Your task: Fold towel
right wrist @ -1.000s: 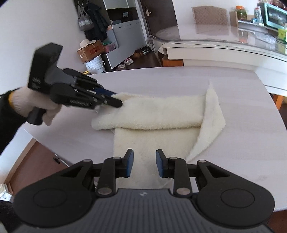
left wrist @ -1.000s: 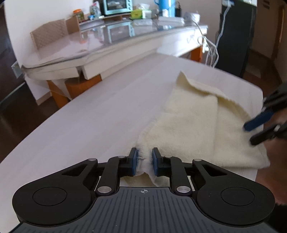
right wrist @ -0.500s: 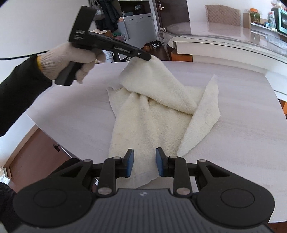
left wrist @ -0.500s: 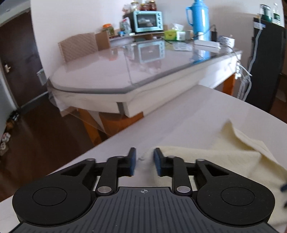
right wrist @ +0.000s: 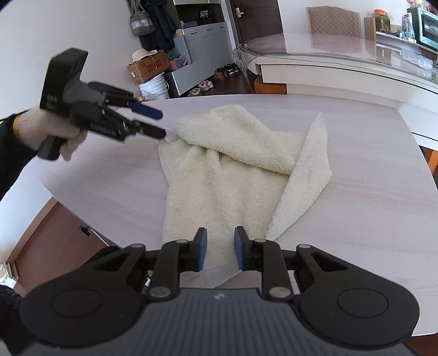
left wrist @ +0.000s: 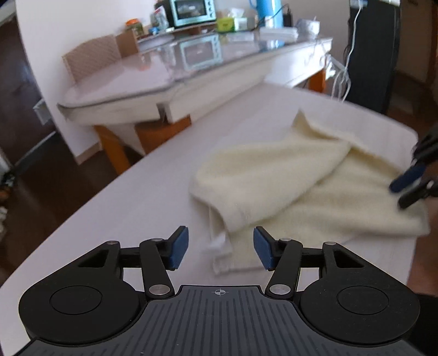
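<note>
1. Left wrist view — the left gripper (left wrist: 220,247) stood wide, its jaws having just been opening, with nothing pinched. The cream towel's (left wrist: 295,189) hemmed corner lay on the table (left wrist: 131,219) just ahead, slightly right of the gap's middle. The towel's folded-over flap ran away toward the far right corner of the table, where the right gripper (left wrist: 408,189) showed blurred over the towel's right end. No writing could be read here; the toaster oven (left wrist: 191,12) and blue thermos (left wrist: 267,8) on the far glass-topped table showed no legible brand.

2. Right wrist view — the right gripper (right wrist: 219,247) stood narrow over the towel's (right wrist: 219,186) near hem; whether its pads pressed the cloth I could not tell. The towel's long axis ran straight away from it toward the left gripper (right wrist: 156,123), which hung open beside the far corner in a white-gloved hand (right wrist: 41,128). That left gripper was plainly nearer the loose flap. White lettering on its body was too blurred to read — likewise the print on the cardboard box (right wrist: 147,68).
</note>
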The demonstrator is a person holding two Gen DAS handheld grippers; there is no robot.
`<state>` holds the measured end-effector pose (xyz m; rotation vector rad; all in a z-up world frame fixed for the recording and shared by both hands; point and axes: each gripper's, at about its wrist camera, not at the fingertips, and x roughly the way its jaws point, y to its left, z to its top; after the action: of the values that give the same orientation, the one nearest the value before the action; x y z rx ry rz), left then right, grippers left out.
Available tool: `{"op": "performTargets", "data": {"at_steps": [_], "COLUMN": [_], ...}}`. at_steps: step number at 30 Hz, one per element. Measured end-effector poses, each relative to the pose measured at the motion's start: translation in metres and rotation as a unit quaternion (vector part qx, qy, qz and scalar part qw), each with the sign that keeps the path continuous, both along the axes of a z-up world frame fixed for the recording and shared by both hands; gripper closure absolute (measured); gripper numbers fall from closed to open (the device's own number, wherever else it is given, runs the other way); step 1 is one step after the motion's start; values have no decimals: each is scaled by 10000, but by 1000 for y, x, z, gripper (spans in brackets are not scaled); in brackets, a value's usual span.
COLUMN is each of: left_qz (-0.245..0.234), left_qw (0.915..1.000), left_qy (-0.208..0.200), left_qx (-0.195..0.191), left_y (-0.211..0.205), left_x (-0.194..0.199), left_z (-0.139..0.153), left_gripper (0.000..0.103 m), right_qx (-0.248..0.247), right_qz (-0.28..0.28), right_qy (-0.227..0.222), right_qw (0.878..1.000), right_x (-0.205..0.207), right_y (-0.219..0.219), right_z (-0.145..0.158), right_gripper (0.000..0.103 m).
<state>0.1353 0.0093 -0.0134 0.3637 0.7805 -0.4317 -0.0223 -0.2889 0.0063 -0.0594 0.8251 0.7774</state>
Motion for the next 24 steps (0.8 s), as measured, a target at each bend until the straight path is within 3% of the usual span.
{"op": "performTargets", "data": {"at_steps": [3,7,10,18,22,24], "left_qz": [40,156,199,483,392,460], "left_qw": [9992,9989,9987,9977,9968,9973], "left_qy": [-122,-5,156,414,684,578], "left_qx": [377,447,435,212,104,37], "left_y": [-9,-5,3,19,22,27], "left_x": [-1,-12,-36,-101,-113,-112], "left_z": [-10,-8,-6,-2,2,9], "left_gripper": [45,49,50,50,49,48], "right_qx": [-85,-165,-205,-128,-142,-236], "right_qz": [-23,-44,-53,-221,-109,-115], "right_qy": [-100,-151,-197,-360,-406,-470], "right_qw": [9999,9997,9996,9990,9990,9986], "right_x": [-5,-8,-9,2,9,12], "right_y": [4,8,12,25,34,37], "right_z": [0,2,2,1,1,-1], "right_gripper": [72,65,56,56,55,55]}}
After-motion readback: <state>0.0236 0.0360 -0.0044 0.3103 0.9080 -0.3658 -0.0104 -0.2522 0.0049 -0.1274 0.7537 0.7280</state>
